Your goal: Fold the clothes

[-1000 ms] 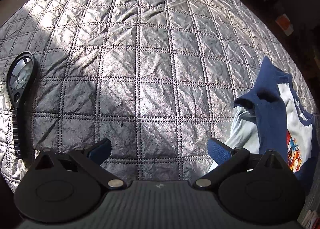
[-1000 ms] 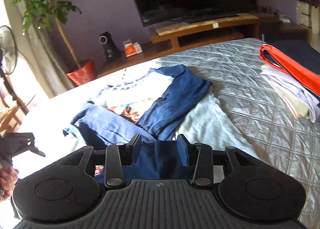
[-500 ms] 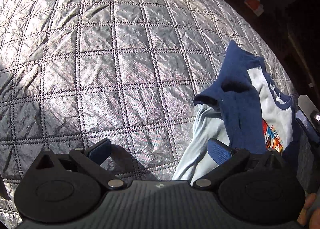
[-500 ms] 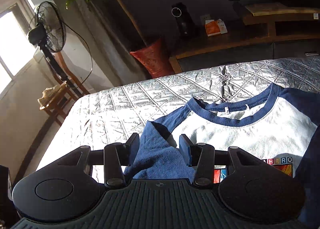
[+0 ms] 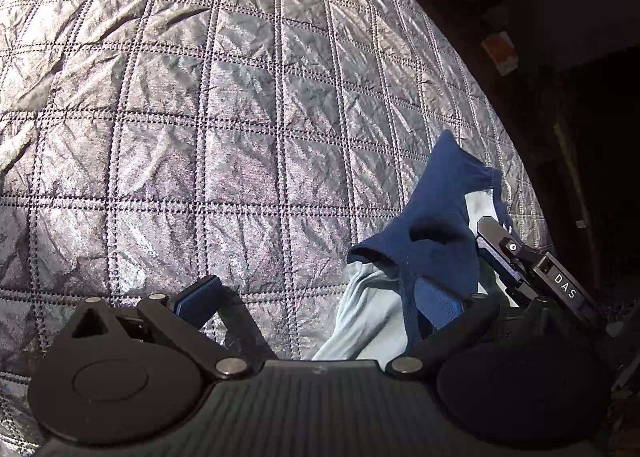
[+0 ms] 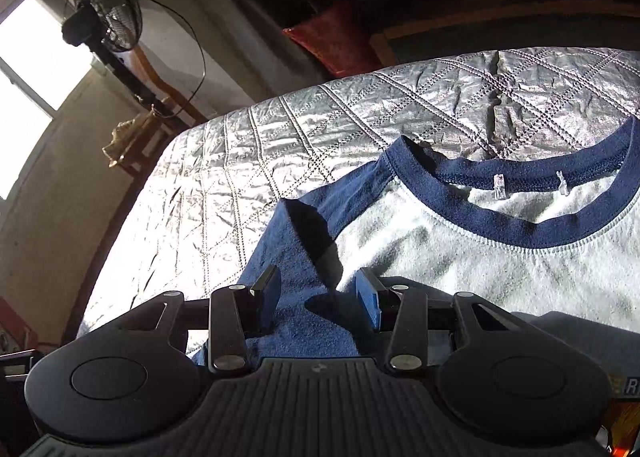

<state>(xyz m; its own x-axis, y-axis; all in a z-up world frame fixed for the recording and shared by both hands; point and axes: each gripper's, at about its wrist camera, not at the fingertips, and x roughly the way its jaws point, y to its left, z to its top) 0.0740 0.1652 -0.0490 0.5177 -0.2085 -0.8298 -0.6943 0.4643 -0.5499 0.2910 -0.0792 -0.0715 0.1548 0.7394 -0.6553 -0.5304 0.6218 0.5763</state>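
Both grippers stood spread, pinching nothing: left gripper [image 5: 320, 297] beside the shirt [image 6: 460, 253] on the quilt [image 5: 240, 137], right gripper [image 6: 318, 293] just closing astride its blue sleeve [image 6: 296, 253]. Risk: a shallow bite might catch one layer only, dragging the fold crooked.

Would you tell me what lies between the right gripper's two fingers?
In the right wrist view, the shirt's navy sleeve lies between the right gripper's fingers; the pads stand apart from it.

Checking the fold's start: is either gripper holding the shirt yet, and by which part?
Nothing is held. The right gripper is open, straddling the shirt's blue sleeve; the left gripper is open over the quilt.
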